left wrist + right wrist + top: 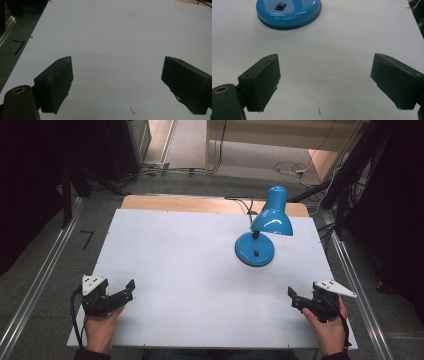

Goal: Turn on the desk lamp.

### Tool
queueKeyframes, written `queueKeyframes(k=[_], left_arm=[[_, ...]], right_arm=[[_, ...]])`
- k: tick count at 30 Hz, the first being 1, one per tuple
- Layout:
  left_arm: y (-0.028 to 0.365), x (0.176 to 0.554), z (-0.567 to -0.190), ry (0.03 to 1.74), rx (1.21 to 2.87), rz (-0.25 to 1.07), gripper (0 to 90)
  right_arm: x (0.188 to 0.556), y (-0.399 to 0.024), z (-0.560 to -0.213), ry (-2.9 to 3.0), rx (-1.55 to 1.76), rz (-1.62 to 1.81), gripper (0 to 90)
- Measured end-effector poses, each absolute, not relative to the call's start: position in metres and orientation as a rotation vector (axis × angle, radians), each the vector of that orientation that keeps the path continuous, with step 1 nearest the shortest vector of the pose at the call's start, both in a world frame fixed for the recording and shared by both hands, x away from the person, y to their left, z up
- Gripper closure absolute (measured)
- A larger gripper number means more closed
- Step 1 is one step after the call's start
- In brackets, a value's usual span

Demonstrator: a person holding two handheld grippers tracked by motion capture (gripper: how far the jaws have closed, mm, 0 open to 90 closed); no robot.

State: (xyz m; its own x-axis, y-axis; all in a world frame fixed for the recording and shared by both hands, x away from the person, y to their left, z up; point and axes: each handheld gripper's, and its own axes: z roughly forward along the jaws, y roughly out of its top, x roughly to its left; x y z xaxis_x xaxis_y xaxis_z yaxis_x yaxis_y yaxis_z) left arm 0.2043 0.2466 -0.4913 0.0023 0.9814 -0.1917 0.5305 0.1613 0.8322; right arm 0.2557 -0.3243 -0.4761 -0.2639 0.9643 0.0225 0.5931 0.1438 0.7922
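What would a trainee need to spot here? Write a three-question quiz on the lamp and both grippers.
1. True or false: the right gripper is shut on the blue lamp.
2. Which gripper is nearer the lamp? A left gripper B right gripper
3. Fill in: the black switch sits on the lamp's round ____.

Key:
1. False; its jaws stand wide apart over the bare white table.
2. B.
3. Base.
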Motion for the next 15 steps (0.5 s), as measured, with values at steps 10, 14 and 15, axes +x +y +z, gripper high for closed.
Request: queueKeyframes(k=[10,14,15], left_arm=[[0.2456,0.2046,-0.4914,1.640,1.474,0.712,10.7],[0.2458,0.2048,-0.4912,1.638,1.473,0.708,10.7],[0.2455,0.2048,-0.4909,1.635,1.471,0.710,10.7]], right_arm=[[0.2615,-0.3182,-0.4750,1.927,1.476,0.979,7.9],[0.2635,-0.3151,-0.4746,1.927,1.473,0.980,9.5],[0.2645,-0.3144,-0.4743,1.929,1.469,0.983,9.8]])
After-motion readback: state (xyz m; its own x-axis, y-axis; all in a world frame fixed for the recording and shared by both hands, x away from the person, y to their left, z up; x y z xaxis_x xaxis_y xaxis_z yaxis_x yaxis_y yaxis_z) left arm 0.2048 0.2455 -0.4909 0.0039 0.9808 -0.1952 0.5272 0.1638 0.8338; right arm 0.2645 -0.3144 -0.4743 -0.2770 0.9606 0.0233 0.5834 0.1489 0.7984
